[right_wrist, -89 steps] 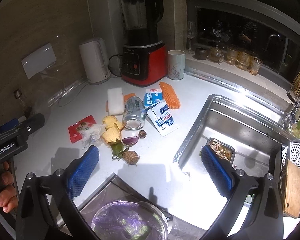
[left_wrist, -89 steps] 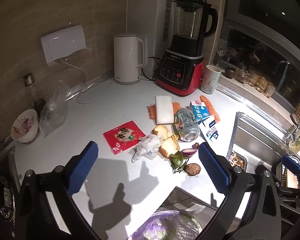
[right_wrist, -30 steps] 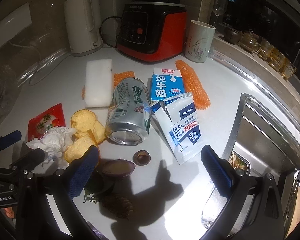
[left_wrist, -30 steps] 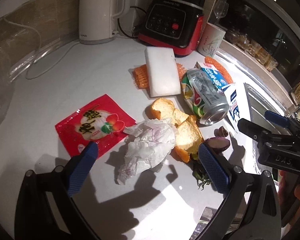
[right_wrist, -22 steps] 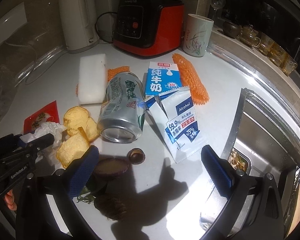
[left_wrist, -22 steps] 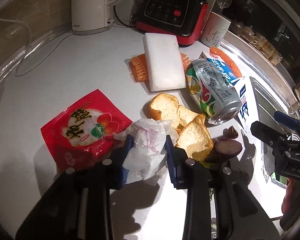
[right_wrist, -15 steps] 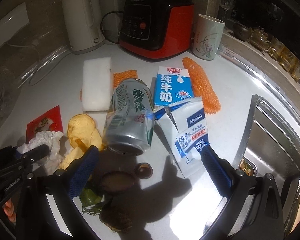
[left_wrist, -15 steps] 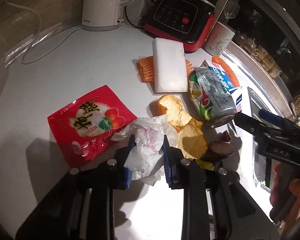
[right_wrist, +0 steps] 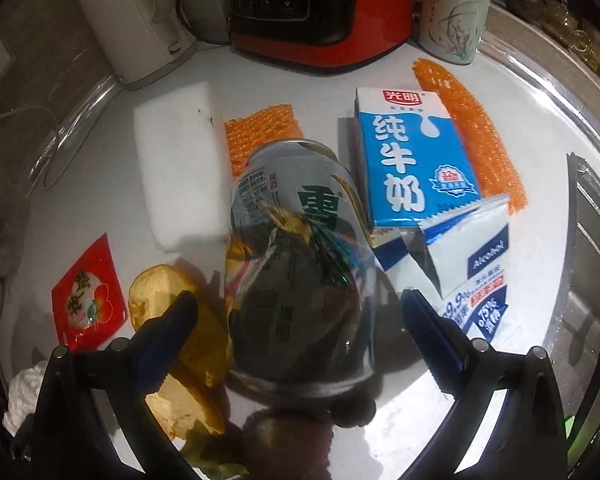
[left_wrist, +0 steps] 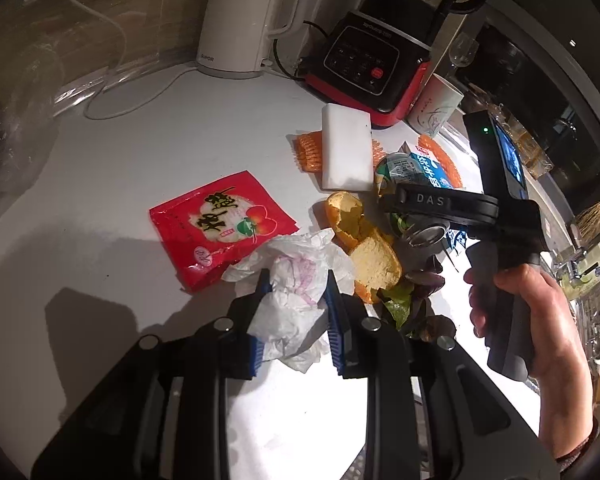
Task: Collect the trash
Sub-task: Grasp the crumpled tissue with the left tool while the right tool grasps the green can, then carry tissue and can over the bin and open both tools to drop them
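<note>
White crumpled tissue (left_wrist: 296, 280) sits pinched between our left gripper's (left_wrist: 296, 292) 2 blue pads, beside the red sachet (left_wrist: 220, 224) and orange peel (left_wrist: 374, 260) on the counter (left_wrist: 140, 152).

Our right gripper (right_wrist: 300, 320) gapes wide, straddling the lying drink can (right_wrist: 300, 272) without touching it.

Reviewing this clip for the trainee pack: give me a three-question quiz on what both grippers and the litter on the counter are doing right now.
1. True or false: the left gripper is shut on the crumpled white tissue.
2. What lies between the open fingers of the right gripper? A) blue-and-white milk carton B) dented silver-green drink can C) white foam block
3. Fill in: the red snack wrapper lies flat on the white ______.

Key
1. True.
2. B: the dented silver-green drink can; the pads are not yet touching it.
3. Countertop.
</note>
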### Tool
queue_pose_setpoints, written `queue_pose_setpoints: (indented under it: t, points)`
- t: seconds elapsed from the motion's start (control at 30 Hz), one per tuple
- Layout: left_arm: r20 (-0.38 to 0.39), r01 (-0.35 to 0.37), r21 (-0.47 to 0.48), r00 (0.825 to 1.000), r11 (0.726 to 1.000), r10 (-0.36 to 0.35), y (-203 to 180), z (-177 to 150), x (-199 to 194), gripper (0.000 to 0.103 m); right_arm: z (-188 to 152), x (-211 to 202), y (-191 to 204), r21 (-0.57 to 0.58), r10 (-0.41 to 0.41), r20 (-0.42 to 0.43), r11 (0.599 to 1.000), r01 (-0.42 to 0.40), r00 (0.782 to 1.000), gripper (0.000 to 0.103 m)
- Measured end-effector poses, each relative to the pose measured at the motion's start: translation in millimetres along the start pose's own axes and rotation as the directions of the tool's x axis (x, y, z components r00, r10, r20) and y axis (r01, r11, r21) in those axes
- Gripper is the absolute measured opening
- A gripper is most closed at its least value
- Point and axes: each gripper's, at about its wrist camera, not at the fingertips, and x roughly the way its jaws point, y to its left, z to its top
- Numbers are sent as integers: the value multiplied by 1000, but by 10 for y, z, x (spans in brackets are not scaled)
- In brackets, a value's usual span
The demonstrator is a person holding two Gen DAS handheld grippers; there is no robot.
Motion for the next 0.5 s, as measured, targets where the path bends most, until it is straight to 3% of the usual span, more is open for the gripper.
queue_pose_setpoints:
  t: [0.1,0.5]
  points:
    - [4,-12,-10,1000,1000,12,46,-19,-38,25,32,85,-32,39,45,-29,998,-43,999,77]
    - [29,-28,-17,999,999,28,18,-134,-278,25,-224,-447,-157,33,143,80,989,-146,987,77]
